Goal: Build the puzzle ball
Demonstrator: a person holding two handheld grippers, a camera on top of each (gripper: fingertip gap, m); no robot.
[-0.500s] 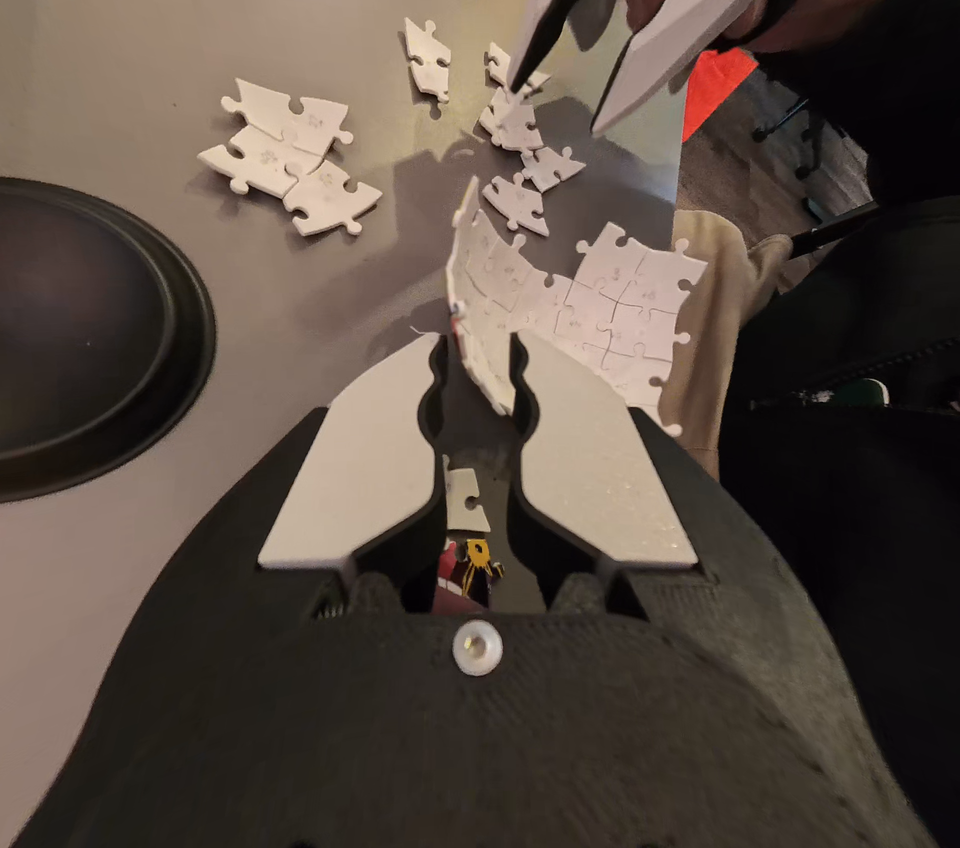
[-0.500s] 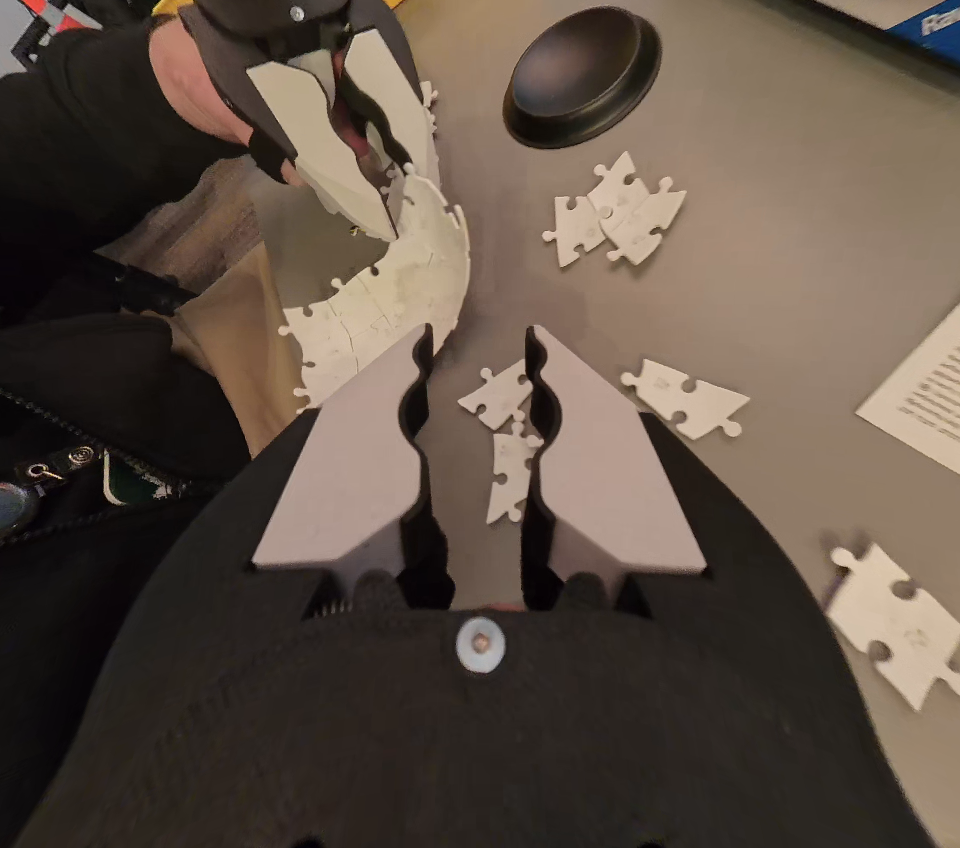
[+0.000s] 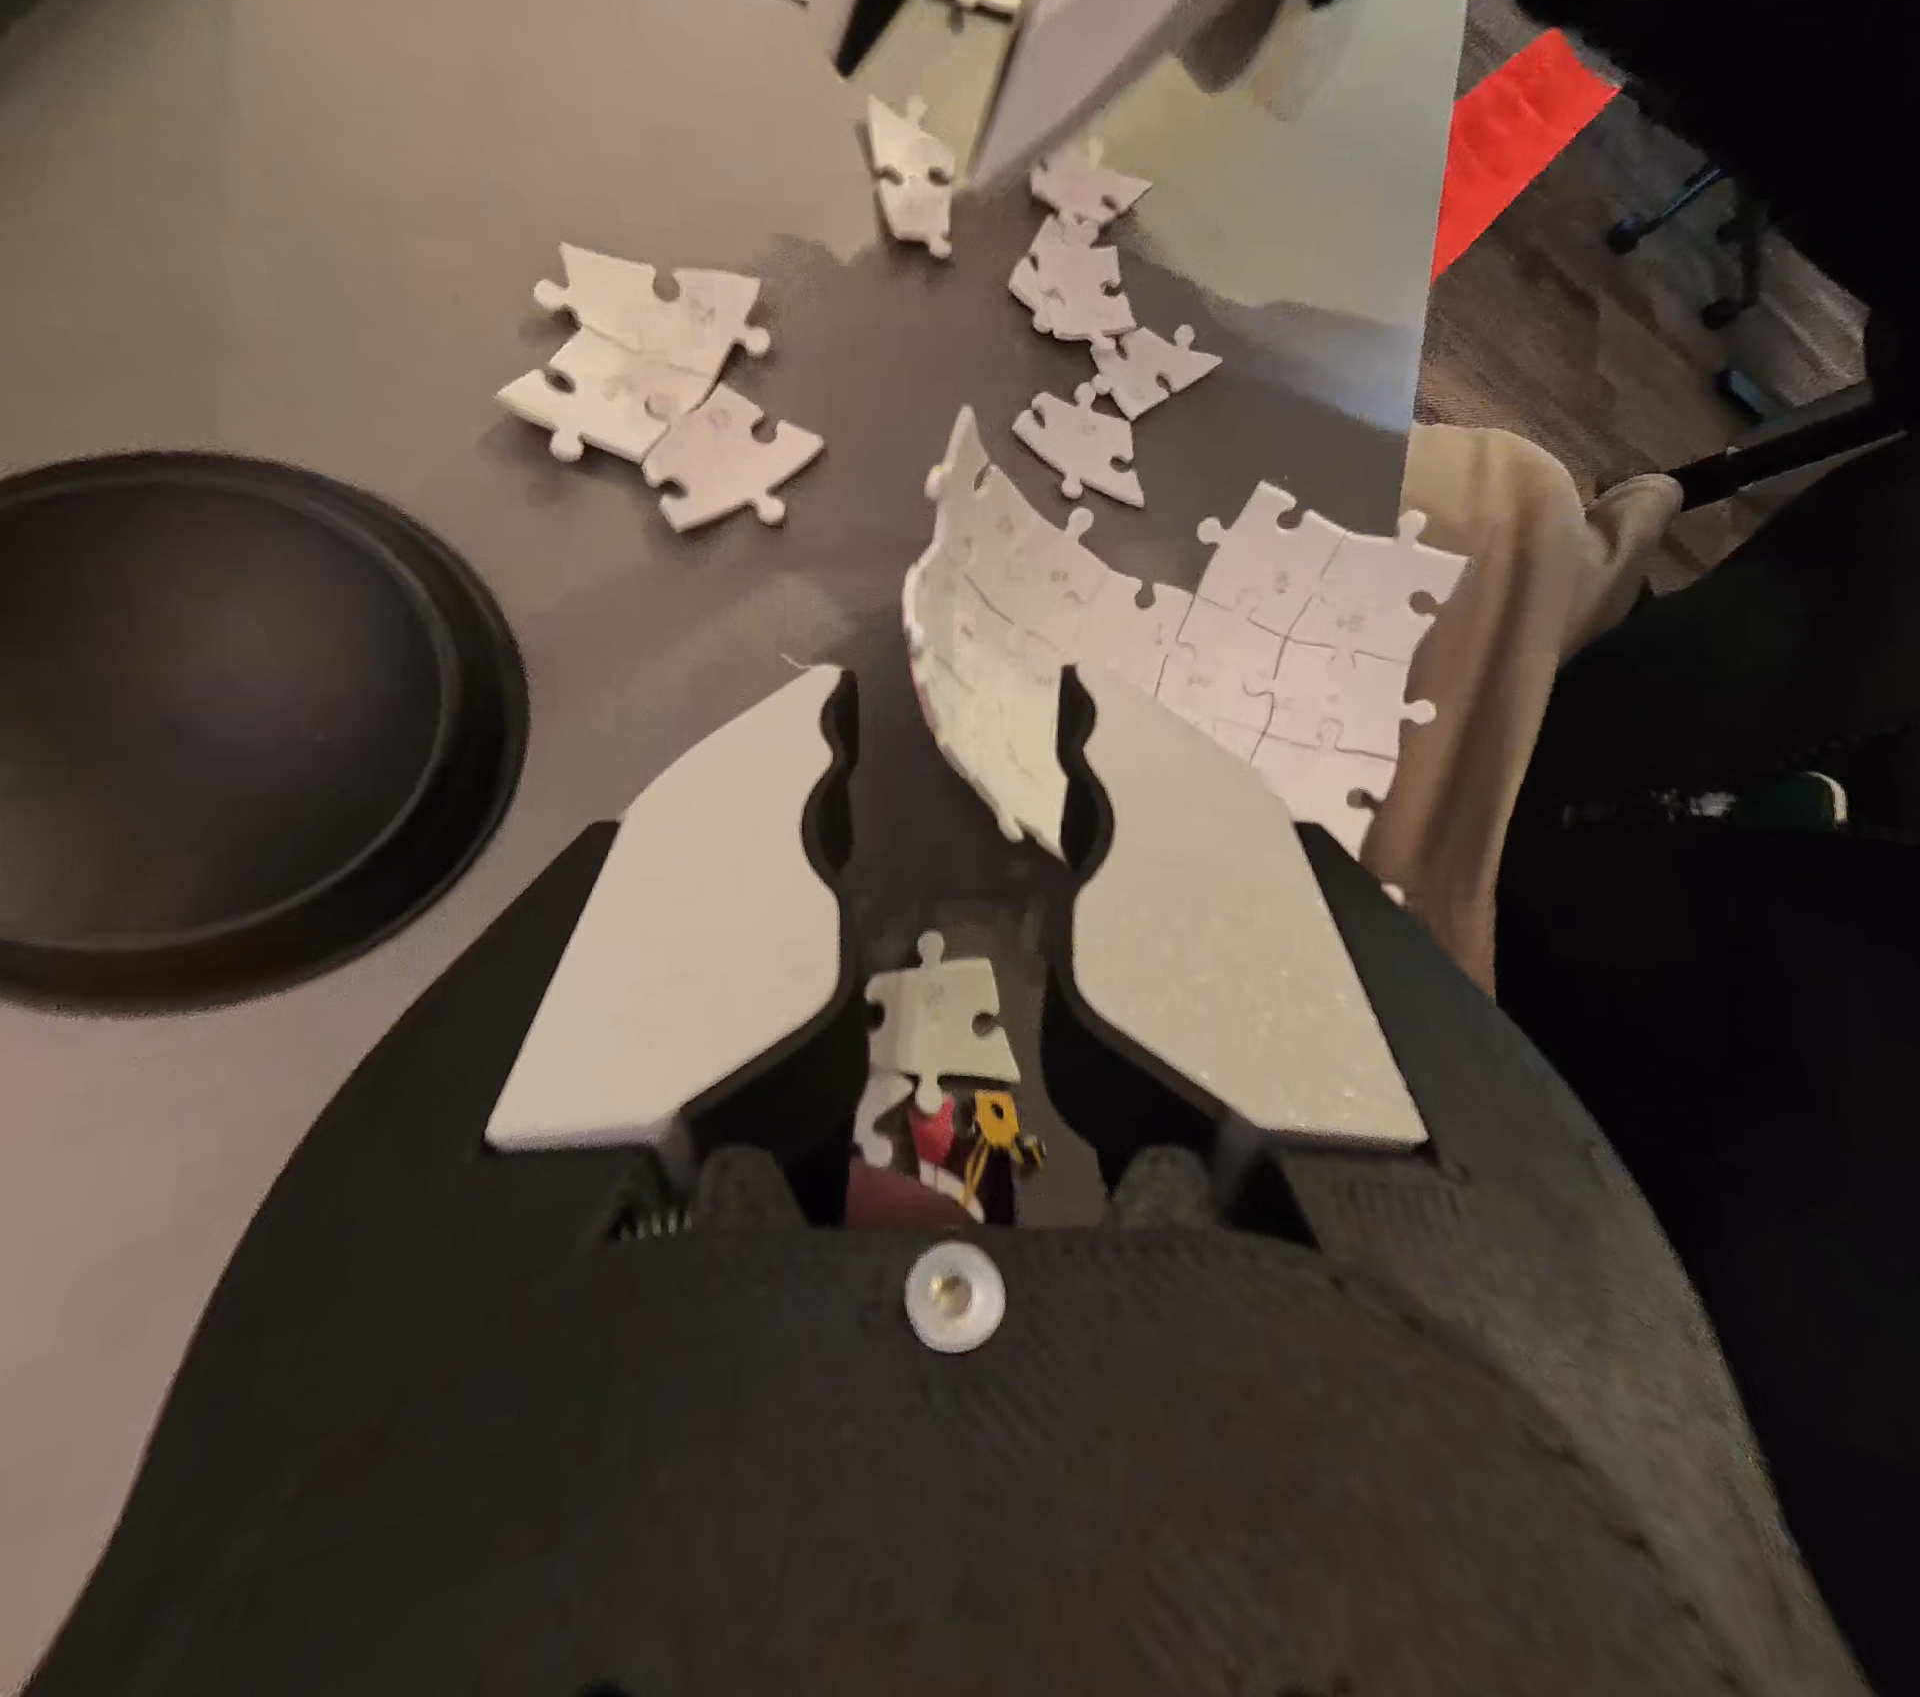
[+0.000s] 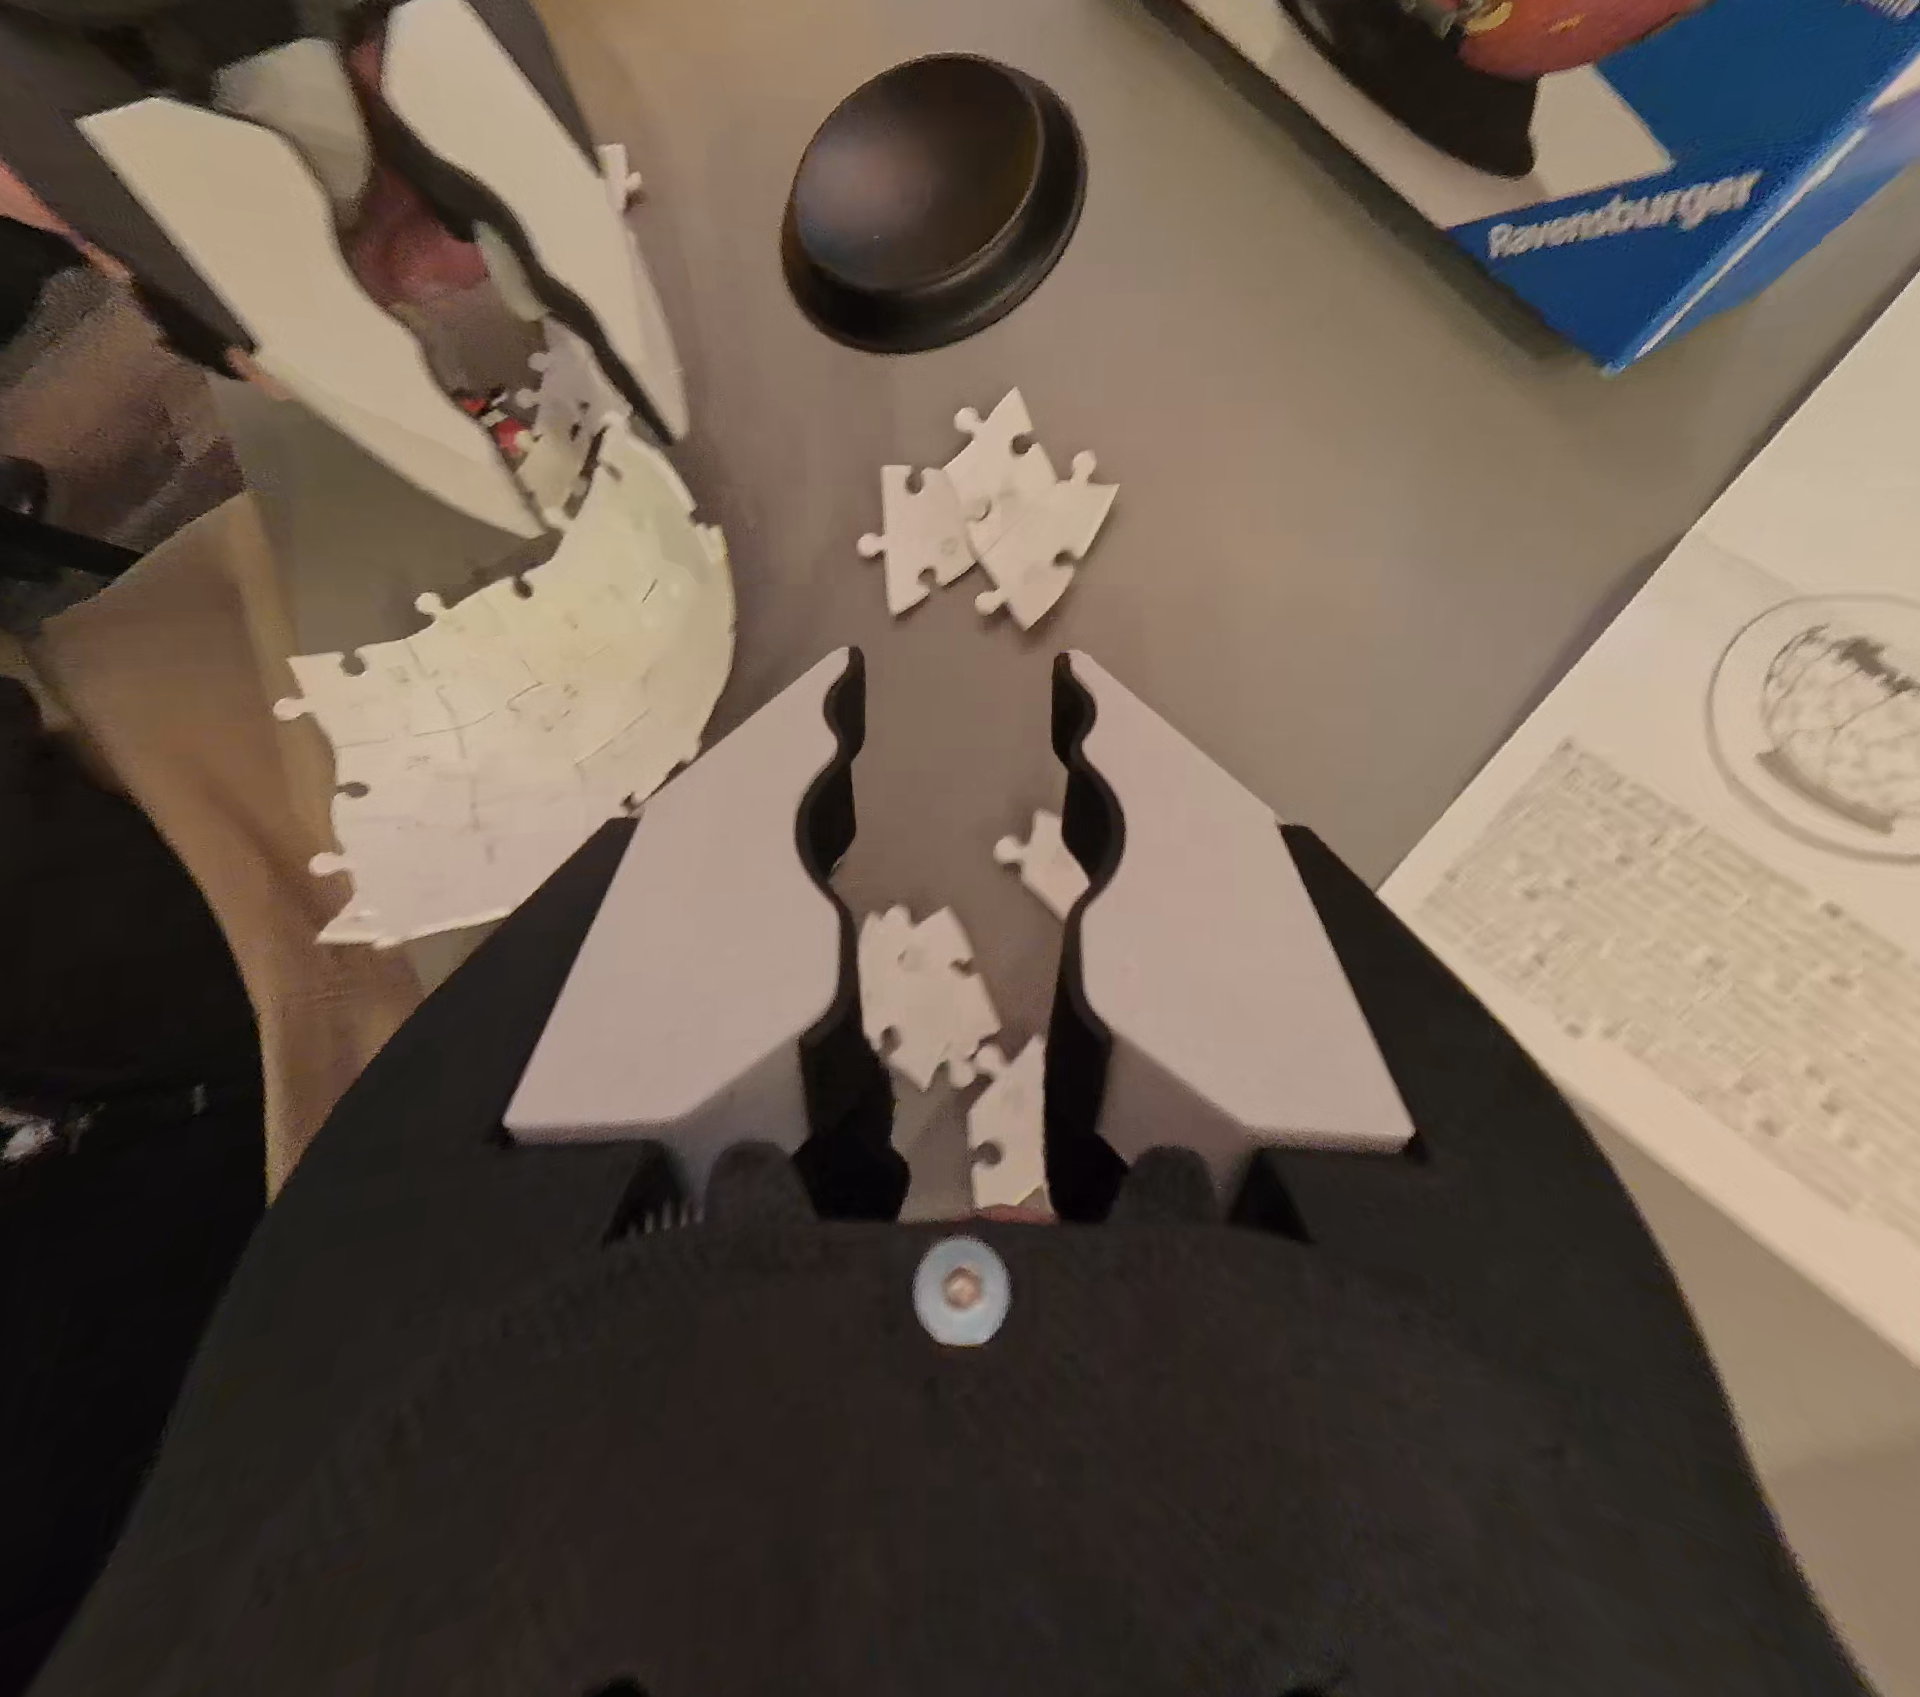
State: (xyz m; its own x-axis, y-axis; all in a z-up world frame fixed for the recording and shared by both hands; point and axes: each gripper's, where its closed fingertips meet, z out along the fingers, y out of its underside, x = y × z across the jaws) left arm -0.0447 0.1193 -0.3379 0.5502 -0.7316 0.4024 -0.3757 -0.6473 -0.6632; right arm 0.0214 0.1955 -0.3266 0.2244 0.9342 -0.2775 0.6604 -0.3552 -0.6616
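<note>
Assembly, a curved shell section [image 3: 1049, 671], leans on the table edge against the parted left gripper [image 3: 956, 712]; right gripper [image 4: 956, 691], parted and empty, should select one loose piece [image 4: 920, 993] squarely.

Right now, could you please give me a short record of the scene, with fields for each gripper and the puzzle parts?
Left gripper: open; shell edge between its fingers, not clamped
Right gripper: open, empty, above loose pieces
Shell: curved, part-built, white side showing, at the table edge
Cluster: a few joined pieces, flat on table
Stand: black, empty
Box, leaflet: on table
</note>
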